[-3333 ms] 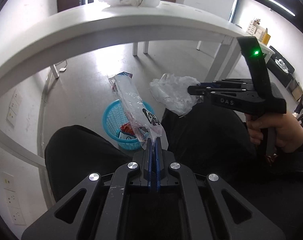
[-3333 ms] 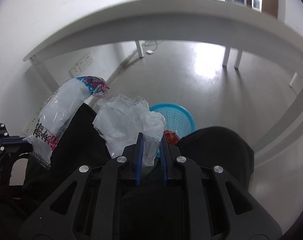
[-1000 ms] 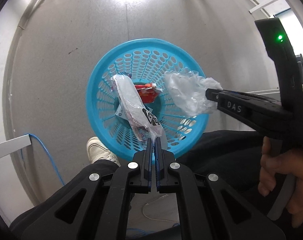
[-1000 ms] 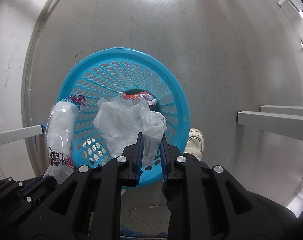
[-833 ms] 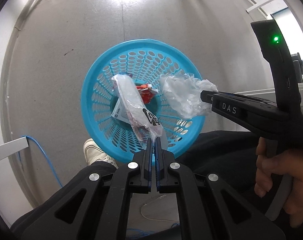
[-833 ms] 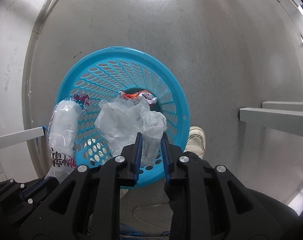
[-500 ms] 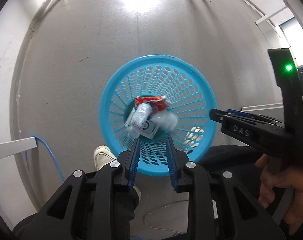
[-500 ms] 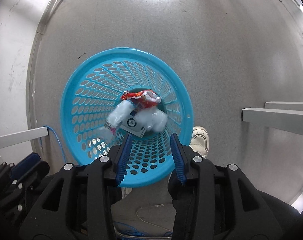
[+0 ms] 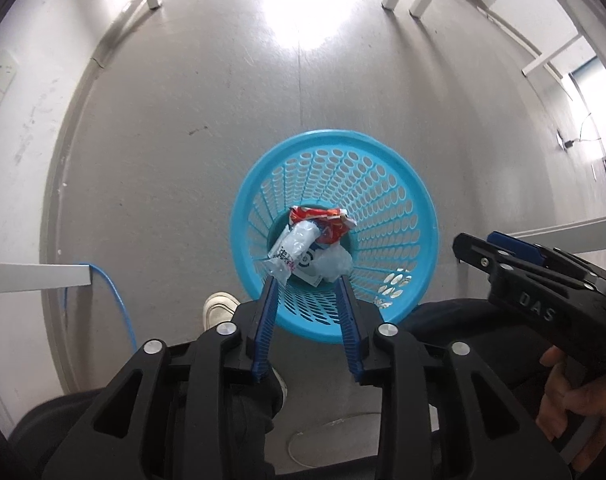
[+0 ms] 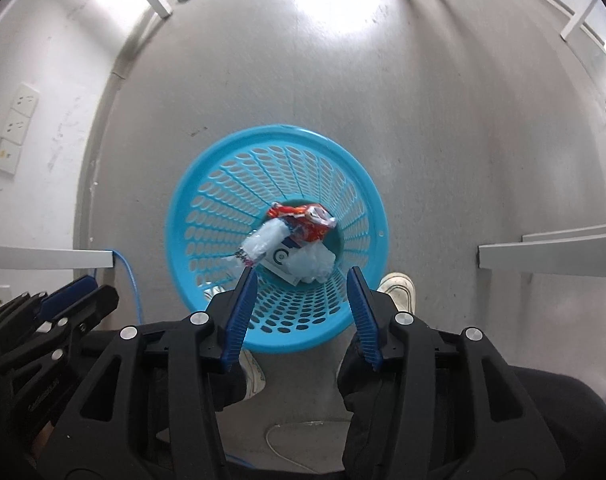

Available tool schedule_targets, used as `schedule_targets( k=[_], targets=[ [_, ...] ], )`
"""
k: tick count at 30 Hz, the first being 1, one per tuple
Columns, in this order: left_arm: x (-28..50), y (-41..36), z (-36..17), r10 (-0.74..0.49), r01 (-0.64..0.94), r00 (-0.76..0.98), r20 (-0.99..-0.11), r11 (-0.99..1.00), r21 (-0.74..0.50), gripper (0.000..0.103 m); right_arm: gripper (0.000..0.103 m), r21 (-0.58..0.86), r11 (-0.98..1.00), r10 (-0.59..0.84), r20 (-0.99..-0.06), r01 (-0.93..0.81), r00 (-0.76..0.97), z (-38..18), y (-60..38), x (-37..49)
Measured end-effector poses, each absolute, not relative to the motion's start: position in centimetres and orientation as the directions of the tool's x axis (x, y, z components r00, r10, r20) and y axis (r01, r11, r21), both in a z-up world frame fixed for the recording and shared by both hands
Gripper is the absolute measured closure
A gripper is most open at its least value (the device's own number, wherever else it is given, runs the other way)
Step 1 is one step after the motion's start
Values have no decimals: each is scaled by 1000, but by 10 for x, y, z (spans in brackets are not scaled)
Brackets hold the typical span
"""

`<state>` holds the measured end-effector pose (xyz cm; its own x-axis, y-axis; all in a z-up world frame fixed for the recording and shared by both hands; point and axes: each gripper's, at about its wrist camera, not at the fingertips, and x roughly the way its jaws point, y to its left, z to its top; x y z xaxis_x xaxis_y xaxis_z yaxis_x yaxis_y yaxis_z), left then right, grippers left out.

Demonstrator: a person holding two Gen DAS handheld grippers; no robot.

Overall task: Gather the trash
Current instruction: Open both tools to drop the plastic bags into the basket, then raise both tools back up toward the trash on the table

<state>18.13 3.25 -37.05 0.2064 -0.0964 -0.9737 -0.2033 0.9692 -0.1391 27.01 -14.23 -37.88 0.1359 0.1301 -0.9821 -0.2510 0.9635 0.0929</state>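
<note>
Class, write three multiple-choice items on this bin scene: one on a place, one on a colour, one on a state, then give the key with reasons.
1. Where does the red wrapper lie?
A. on the floor beside the basket
B. at the bottom of the basket
C. between the right gripper's fingers

2. What colour is the basket?
A. blue
B. green
C. white

3. How is the left gripper?
A. shut on a clear bag
B. shut with nothing in it
C. its jaws apart, with nothing between them

Key: 1 B, the wrapper sits on the basket's base beside the clear bag and the crumpled plastic. 2 A, the rim and the holed wall are bright blue. 3 C, its jaws are opening and only the basket far below shows through the gap.
</note>
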Motion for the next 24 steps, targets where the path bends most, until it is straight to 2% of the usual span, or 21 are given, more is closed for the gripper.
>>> schedule_targets(
  k=[5, 11, 17, 22, 24],
  targets=[
    [166, 30, -354, -84, -199, 240, -967, 971, -134, 69, 55, 89, 944, 156, -969, -317, 191, -348, -139, 244],
    [143, 26, -327, -54, -219, 273, -961, 969, -117, 60, 47, 128, 938, 214, -945, -321, 249, -309, -158, 215],
    [115, 12, -291, 24, -188, 347, -937, 981, -45, 51, 39, 129, 925, 250, -915, -356, 318, -268, -171, 179],
    [91, 6, -264, 30, -169, 395, -918, 985, -40, 47, 39, 142, 920, 271, -904, -366, 330, -243, -185, 158],
    [82, 5, -253, 34, -163, 419, -907, 986, -39, 44, 36, 146, 915, 286, -893, -376, 348, -230, -190, 146]
  ],
)
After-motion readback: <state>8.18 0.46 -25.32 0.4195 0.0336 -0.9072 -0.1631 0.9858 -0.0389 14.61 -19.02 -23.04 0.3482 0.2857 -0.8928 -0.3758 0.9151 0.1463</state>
